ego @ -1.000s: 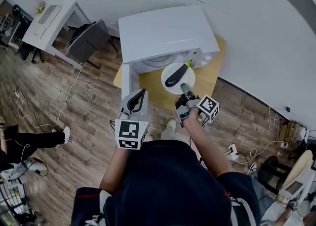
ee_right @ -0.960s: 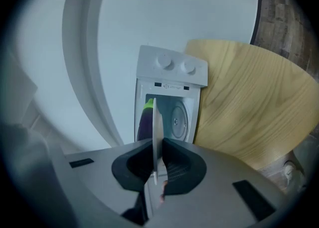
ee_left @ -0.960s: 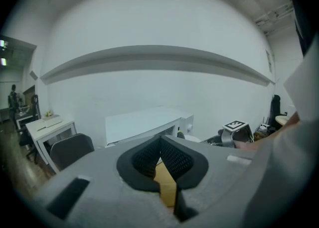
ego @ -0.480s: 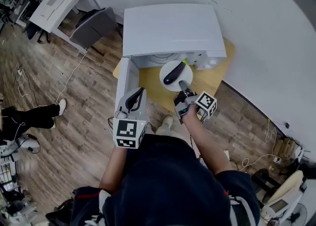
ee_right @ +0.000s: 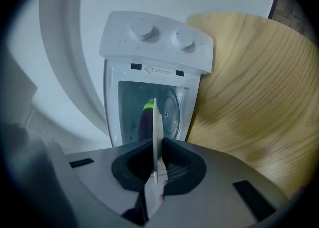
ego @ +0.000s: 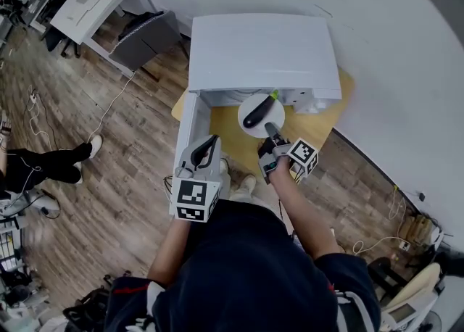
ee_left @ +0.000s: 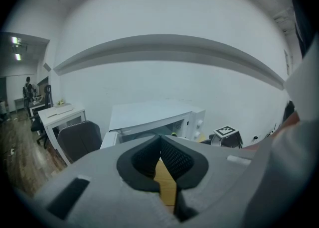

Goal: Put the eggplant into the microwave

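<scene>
A dark purple eggplant with a green stem lies on a round white plate. My right gripper is shut on the plate's near rim and holds it just in front of the white microwave. The microwave's door hangs open to the left. In the right gripper view the plate shows edge-on between the pads, with the eggplant beyond it against the open cavity. My left gripper hovers by the door's near end, shut with nothing in it.
The microwave stands on a small wooden table against a white wall. A grey chair and a white desk stand at the back left. Someone's legs and cables lie on the wood floor at left.
Both grippers have sunk a little. The plate with the eggplant stays in front of the microwave's opening, still in the right gripper.
</scene>
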Tool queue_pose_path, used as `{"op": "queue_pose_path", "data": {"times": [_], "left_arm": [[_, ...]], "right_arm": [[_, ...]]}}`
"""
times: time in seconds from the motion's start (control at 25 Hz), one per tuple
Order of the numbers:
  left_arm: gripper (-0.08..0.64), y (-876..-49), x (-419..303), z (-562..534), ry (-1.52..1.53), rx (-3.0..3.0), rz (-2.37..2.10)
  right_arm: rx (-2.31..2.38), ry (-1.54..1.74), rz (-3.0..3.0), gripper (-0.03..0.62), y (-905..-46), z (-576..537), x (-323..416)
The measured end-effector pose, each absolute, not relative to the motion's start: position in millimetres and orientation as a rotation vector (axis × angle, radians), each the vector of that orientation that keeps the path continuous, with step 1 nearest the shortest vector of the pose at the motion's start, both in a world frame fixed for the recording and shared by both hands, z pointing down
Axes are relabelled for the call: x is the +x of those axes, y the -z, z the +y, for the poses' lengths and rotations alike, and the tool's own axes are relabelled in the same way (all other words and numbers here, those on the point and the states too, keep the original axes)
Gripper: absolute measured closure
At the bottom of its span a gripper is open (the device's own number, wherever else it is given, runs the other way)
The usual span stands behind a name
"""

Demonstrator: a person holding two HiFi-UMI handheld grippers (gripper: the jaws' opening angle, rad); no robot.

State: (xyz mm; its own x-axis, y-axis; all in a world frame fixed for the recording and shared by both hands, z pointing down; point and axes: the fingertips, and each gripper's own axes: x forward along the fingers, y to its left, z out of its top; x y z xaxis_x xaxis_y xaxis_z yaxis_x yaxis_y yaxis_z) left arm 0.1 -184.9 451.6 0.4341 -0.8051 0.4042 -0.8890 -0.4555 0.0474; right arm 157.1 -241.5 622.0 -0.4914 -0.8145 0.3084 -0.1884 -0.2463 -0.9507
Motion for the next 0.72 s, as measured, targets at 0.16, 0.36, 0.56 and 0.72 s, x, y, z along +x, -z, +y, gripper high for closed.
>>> {"op": "queue_pose_path", "data": {"times": [0.16, 0.36, 0.56, 0.72], "left_arm": [[0.546, -456, -1, -192, -0.511, 2.444, -1.444], [0.546, -460, -6, -201, -0.518, 2.429, -1.432], [0.546, -469, -11, -202, -0.531, 2.414, -1.412], [0.546, -472, -9, -200, -0.522, 2.397, -1.400]], "right_arm": [[-1.230, 1.799, 1.554, 0.566, -630, -252, 150], [-1.265, 1.818, 1.548, 0.566, -643, -264, 146], [-1.297, 1.828, 1.547, 0.566, -655, -271, 142], [-1.324, 1.841, 1.534, 0.566, -665, -272, 146]]}}
